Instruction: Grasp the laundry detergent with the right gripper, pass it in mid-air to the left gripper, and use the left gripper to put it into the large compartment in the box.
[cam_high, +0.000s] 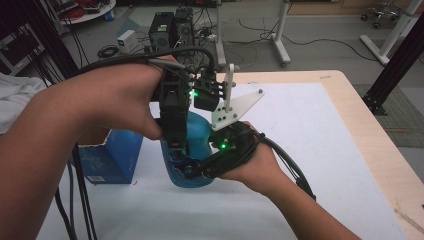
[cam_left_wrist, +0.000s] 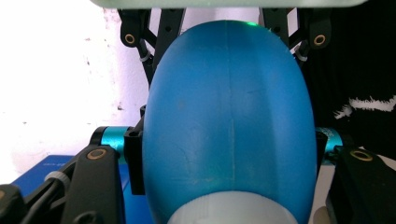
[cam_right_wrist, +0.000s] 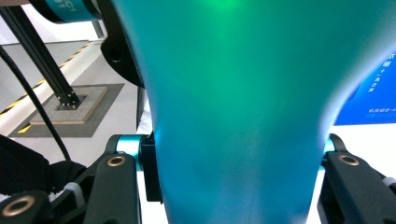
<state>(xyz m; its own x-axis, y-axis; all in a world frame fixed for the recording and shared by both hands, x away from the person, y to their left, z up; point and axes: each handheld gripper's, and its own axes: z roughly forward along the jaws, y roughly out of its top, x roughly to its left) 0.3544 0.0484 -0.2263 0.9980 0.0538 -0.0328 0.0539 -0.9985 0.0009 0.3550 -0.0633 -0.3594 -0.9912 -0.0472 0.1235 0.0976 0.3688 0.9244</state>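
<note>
The smooth blue plastic bottle (cam_high: 197, 145) stands on the white sheet (cam_high: 310, 145) that covers the table (cam_high: 372, 145), right in front of me, with a blue cardboard box (cam_high: 112, 160) just beside it on my left. Its body is rounded and swelling, with a faint mould seam down the middle and a few light scuffs, and a paler, whitish band shows at its near end in the left gripper view (cam_left_wrist: 229, 130); in the right gripper view it narrows like a waist between my jaws (cam_right_wrist: 243, 140). My left hand-held gripper (cam_high: 177, 145) comes down on it from above and has it clamped across the wide part, jaws pressed on both flanks. My right hand-held gripper (cam_high: 200, 167) grips it low from the side, jaws closed tight against the narrower section. With two grips on one slick, curved shell, I judge the risk to be a slip: if I twist or pull my hands unevenly, the pads could slide off the curve, or the thin wall could buckle and the bottle tip toward the box.
</note>
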